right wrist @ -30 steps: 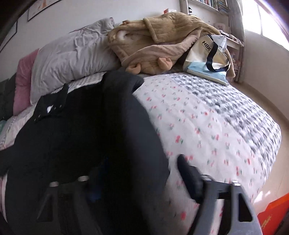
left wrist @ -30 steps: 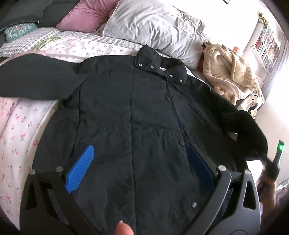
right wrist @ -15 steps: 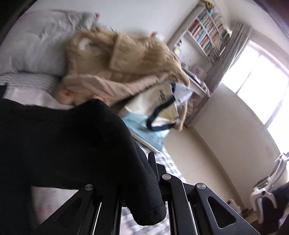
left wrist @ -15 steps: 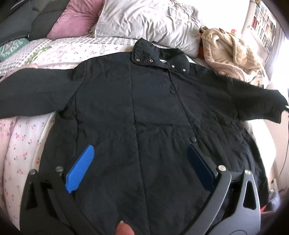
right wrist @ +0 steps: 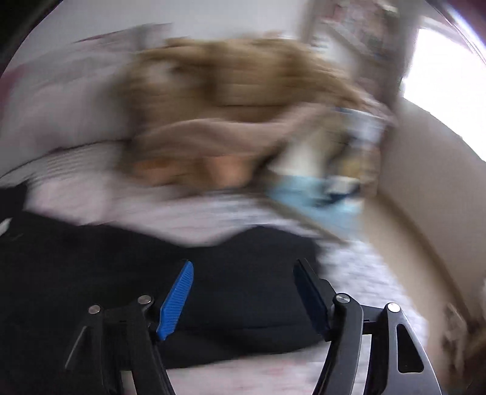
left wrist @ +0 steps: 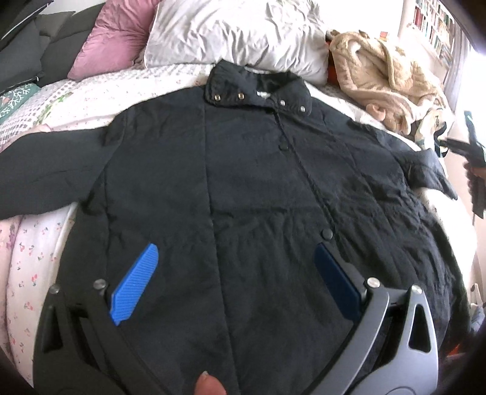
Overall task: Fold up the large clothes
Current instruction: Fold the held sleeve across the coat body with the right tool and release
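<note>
A black snap-front jacket (left wrist: 258, 182) lies face up on the bed, collar toward the pillows. Its left sleeve (left wrist: 45, 170) stretches out to the left and its right sleeve (left wrist: 425, 164) to the right. My left gripper (left wrist: 235, 247) hovers open over the jacket's lower front, nothing between its blue pads. In the blurred right wrist view my right gripper (right wrist: 243, 263) has its jaws opening. The sleeve end (right wrist: 121, 267) lies on the bed under them, and the pads do not press on it. A thumb tip (left wrist: 209, 384) shows at the bottom edge.
A grey pillow (left wrist: 237, 33) and a pink pillow (left wrist: 112, 36) sit at the bed's head. A beige fleece robe (left wrist: 385, 79) is heaped at the back right, with a tote bag (right wrist: 319, 188) beside it. The floral sheet (left wrist: 27, 261) borders the jacket. A bookshelf (left wrist: 434, 24) stands behind.
My right gripper carried the right sleeve outward to the right, laid it out beside the body, then let go and opened. My left gripper drifted slightly and stayed open.
</note>
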`<state>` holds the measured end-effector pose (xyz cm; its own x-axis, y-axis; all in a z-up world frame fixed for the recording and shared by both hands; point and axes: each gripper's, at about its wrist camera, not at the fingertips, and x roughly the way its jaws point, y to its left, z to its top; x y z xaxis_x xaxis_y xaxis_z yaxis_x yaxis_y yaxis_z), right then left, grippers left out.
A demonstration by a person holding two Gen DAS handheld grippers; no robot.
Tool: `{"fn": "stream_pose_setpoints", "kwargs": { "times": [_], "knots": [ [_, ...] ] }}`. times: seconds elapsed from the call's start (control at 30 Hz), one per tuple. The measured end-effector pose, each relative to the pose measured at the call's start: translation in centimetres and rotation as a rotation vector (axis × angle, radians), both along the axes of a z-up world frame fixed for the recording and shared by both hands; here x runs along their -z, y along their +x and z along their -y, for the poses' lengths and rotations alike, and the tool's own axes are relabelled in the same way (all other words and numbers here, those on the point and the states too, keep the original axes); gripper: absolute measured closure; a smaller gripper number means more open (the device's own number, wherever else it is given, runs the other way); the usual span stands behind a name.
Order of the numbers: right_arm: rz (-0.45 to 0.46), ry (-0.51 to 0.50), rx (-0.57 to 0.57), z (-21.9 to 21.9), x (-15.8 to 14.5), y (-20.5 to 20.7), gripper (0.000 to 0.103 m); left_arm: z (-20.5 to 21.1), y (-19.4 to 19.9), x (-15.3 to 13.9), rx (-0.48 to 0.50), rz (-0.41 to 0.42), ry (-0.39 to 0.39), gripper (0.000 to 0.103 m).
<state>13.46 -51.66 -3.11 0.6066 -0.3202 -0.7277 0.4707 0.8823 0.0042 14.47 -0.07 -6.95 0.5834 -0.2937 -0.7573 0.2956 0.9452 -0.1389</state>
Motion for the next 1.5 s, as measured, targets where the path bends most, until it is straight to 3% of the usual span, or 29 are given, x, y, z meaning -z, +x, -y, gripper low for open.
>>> {"fn": "stream_pose_setpoints", "kwargs": {
  "times": [0.07, 0.17, 0.2, 0.27, 0.33, 0.43, 0.5, 0.57, 0.67, 0.8, 0.9, 1.0, 1.07, 1.1, 1.13, 1.3, 1.4, 1.47, 1.5],
  "knots": [
    [-0.024, 0.024, -0.063, -2.3, 1.6, 2.0, 0.033, 0.2, 0.1, 0.4, 0.000, -0.025, -0.005, 0.001],
    [-0.108, 0.074, -0.044, -2.8, 5.4, 3.6, 0.033, -0.1, 0.1, 0.6, -0.007, -0.059, -0.041, 0.001],
    [-0.121, 0.122, -0.008, -1.0, 7.1, 2.8, 0.031, -0.2, 0.1, 0.7, -0.008, -0.064, -0.045, 0.001],
    [-0.076, 0.237, 0.031, 2.2, 9.0, 0.1, 0.017, -0.4, 0.0, 0.6, -0.007, -0.064, -0.047, 0.001],
    [-0.058, 0.322, 0.035, 4.6, 9.2, -2.4, 0.016, -0.8, 0.0, 0.4, -0.007, -0.064, -0.046, 0.001],
    [-0.217, 0.146, 0.158, 7.0, 9.2, -5.3, 0.016, -1.2, 0.0, 0.3, -0.014, -0.069, -0.055, 0.001],
    [-0.196, 0.184, 0.228, 10.3, 9.1, -7.9, 0.017, -1.5, 0.0, 0.2, -0.010, -0.075, -0.066, 0.001],
    [-0.092, 0.276, 0.301, 13.7, 8.6, -10.7, 0.017, -1.7, -0.3, -0.1, -0.002, -0.066, -0.067, 0.001],
    [0.043, 0.438, 0.359, 17.4, 8.7, -13.4, 0.024, -1.6, -0.3, -0.1, 0.000, -0.057, -0.055, 0.001],
    [0.089, 0.523, 0.424, 19.2, 9.8, -13.9, 0.032, -1.3, 0.1, 0.4, -0.004, -0.073, -0.045, 0.001],
    [0.090, 0.547, 0.421, 19.7, 11.1, -12.1, 0.039, -1.0, 0.3, 0.9, -0.004, -0.087, -0.037, 0.001],
    [0.085, 0.529, 0.400, 19.9, 11.7, -10.8, 0.045, -0.6, 0.4, 1.2, 0.001, -0.093, -0.023, 0.001],
    [0.068, 0.499, 0.356, 19.5, 11.7, -10.3, 0.064, -0.4, 0.4, 1.3, 0.006, -0.099, -0.022, 0.001],
    [0.067, 0.505, 0.330, 19.5, 11.7, -10.3, 0.082, -0.3, 0.4, 1.4, 0.007, -0.101, -0.024, 0.001],
    [0.055, 0.484, 0.307, 19.0, 11.3, -10.2, 0.086, -0.3, 0.3, 1.4, 0.009, -0.103, -0.025, 0.001],
    [0.045, 0.344, 0.232, 16.7, 7.6, -12.2, 0.092, -0.3, 0.2, 1.3, 0.008, -0.099, -0.024, 0.001],
    [0.066, 0.357, 0.212, 16.8, 6.5, -14.7, 0.092, -0.8, 0.2, 1.1, -0.004, -0.092, -0.022, 0.001],
    [0.030, 0.360, 0.182, 16.1, 6.7, -15.7, 0.091, -1.3, 0.2, 1.1, -0.017, -0.095, -0.027, 0.001],
    [-0.036, 0.328, 0.163, 15.3, 7.5, -15.8, 0.091, -1.6, 0.3, 1.1, -0.024, -0.098, -0.031, 0.001]
  ]
}}
